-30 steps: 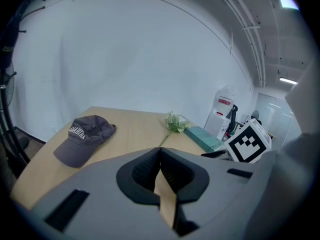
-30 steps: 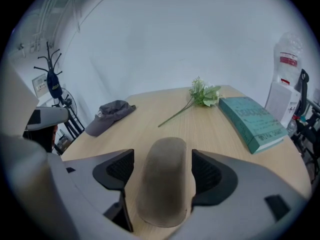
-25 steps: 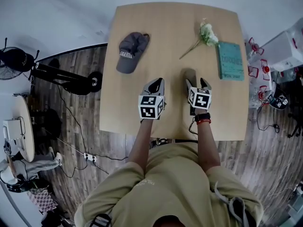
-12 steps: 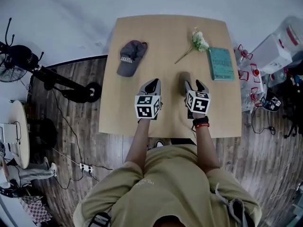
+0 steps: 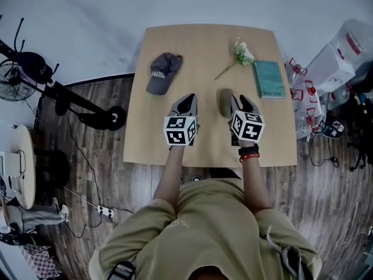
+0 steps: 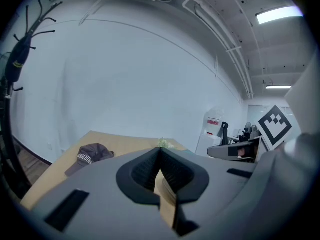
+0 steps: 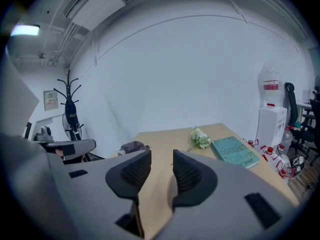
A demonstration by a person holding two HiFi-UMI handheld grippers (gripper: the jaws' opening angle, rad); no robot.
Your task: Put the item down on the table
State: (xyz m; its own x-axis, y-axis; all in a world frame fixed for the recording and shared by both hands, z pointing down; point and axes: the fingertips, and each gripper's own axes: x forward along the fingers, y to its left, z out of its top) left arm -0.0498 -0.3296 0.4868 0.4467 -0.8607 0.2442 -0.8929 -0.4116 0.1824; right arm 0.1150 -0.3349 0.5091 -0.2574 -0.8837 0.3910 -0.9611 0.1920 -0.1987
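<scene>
My right gripper point(image 7: 157, 170) is closing on nothing — only bare bench point(image 5: 201, 45) shows between its jaws. My left gripper point(image 6: 160, 153) is clenched, empty. The book point(image 5: 268, 79) lies on the bench, flowers point(image 5: 240, 53) just left of it, cap point(image 5: 162, 72) well left — nothing held.

Lettering on cap point(image 5: 162, 72) and book point(image 5: 269, 79): too small, illegible

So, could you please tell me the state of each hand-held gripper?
Left hand-held gripper: closed, empty.
Right hand-held gripper: jaws closing, apart, nothing between them.
</scene>
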